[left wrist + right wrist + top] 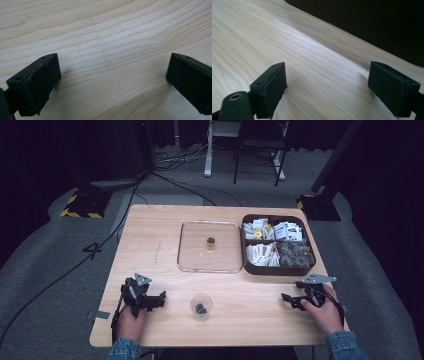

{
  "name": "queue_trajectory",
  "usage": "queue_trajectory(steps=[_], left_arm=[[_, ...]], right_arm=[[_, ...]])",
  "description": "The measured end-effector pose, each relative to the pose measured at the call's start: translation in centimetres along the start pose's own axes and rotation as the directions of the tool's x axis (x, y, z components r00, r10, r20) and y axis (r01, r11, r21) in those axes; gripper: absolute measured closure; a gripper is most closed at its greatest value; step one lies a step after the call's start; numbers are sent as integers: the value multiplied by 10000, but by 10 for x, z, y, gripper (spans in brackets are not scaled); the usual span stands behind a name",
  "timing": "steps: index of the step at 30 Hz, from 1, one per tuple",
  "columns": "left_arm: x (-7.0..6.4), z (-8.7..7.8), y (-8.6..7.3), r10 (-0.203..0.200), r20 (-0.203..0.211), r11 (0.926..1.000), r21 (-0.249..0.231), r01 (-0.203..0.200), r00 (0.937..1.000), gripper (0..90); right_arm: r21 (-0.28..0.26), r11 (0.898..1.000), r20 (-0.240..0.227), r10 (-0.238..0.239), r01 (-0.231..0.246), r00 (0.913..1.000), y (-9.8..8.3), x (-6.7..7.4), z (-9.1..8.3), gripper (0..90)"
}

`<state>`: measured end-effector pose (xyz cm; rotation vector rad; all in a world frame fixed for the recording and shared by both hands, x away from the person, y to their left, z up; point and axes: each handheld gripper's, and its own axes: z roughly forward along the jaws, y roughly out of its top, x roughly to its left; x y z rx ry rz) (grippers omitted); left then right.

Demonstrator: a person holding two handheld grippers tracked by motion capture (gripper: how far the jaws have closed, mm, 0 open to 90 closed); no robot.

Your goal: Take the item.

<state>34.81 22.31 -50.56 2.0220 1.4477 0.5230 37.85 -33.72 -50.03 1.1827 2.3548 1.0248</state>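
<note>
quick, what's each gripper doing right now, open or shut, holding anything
left gripper: open, holding nothing, bare table between its jaws.
right gripper: open, holding nothing, bare wood between its jaws.

two claws (161,299) (285,298), one cup (201,306), one clear lid (210,246), one four-part box (278,268)

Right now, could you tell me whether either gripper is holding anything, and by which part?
Nothing is held: the left gripper and right gripper both stand open over the bare table.
</note>
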Motion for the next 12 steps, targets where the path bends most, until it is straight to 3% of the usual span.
queue_trajectory(steps=[2, 12], left_arm=[[0, 0, 0, -14, -10, 10000, -2, 14, 10000, 0], [-1, 0, 0, -39, -29, 10000, 8, 39, 10000, 0]], right_arm=[[-147, 9995, 392, -257, 263, 9989, -2, 4, 4, 114], [-92, 9999, 538, -106, 111, 9985, -1, 9, 6, 76]])
